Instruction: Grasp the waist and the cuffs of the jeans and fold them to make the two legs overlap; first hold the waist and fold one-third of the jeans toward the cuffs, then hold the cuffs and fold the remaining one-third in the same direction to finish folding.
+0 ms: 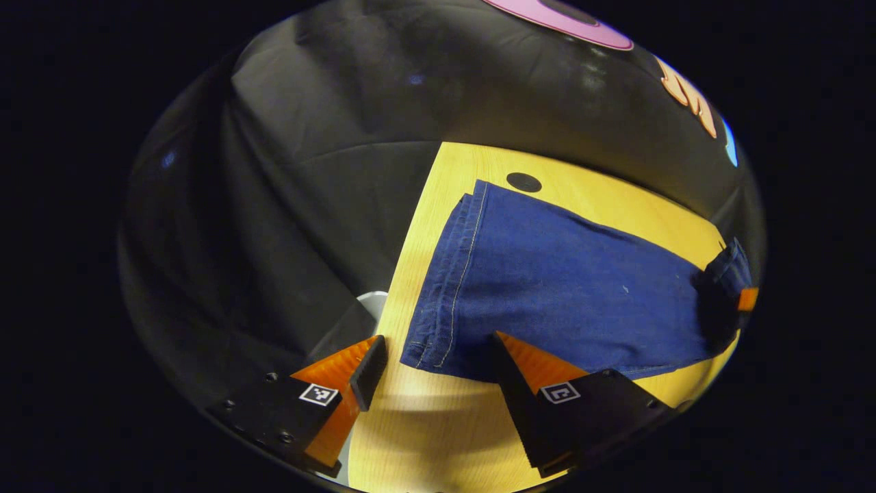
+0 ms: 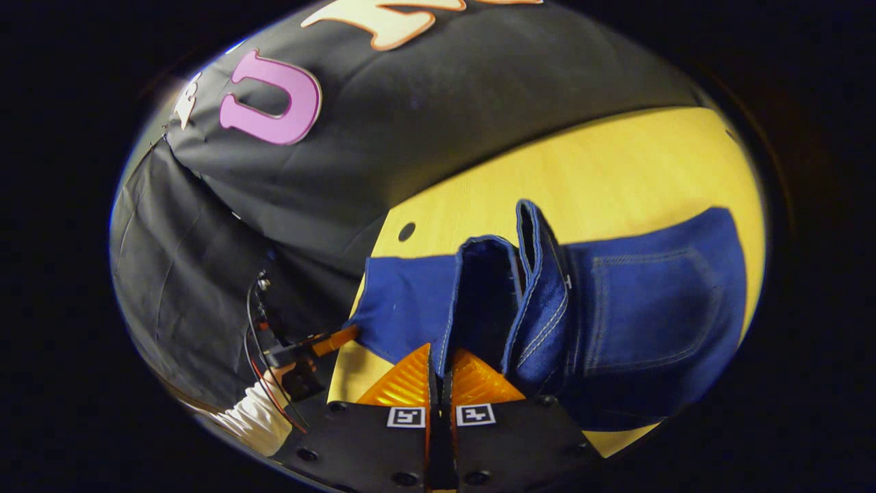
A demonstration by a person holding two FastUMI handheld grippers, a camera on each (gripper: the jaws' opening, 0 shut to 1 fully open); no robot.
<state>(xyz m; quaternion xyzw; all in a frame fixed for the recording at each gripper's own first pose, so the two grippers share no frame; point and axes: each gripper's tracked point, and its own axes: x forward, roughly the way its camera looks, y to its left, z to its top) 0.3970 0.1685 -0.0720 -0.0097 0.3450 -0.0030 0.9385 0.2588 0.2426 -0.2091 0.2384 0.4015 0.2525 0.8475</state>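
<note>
Dark blue jeans [image 1: 561, 287] lie lengthwise on a yellow wooden table [image 1: 424, 424], legs overlapped. The stitched cuffs [image 1: 445, 281] are the near end in the left gripper view. My left gripper [image 1: 441, 363] is open just above the table, and the cuffs' near corner lies between its fingers. One finger [image 1: 527, 363] reaches over the denim. In the right gripper view my right gripper [image 2: 438, 359] is shut on the jeans' waist [image 2: 479, 301], which is lifted and bunched upright. A back pocket [image 2: 650, 308] faces up beside it. That gripper [image 1: 742, 298] also appears at the jeans' far end.
A small round black hole [image 1: 523, 182] marks the table near its far edge. The table's left edge [image 1: 404, 274] runs close beside the cuffs, with black cloth below. A hand with a white sleeve [image 2: 256, 418] holds the other gripper [image 2: 321, 342]. Bare wood [image 2: 616, 171] lies beyond the waist.
</note>
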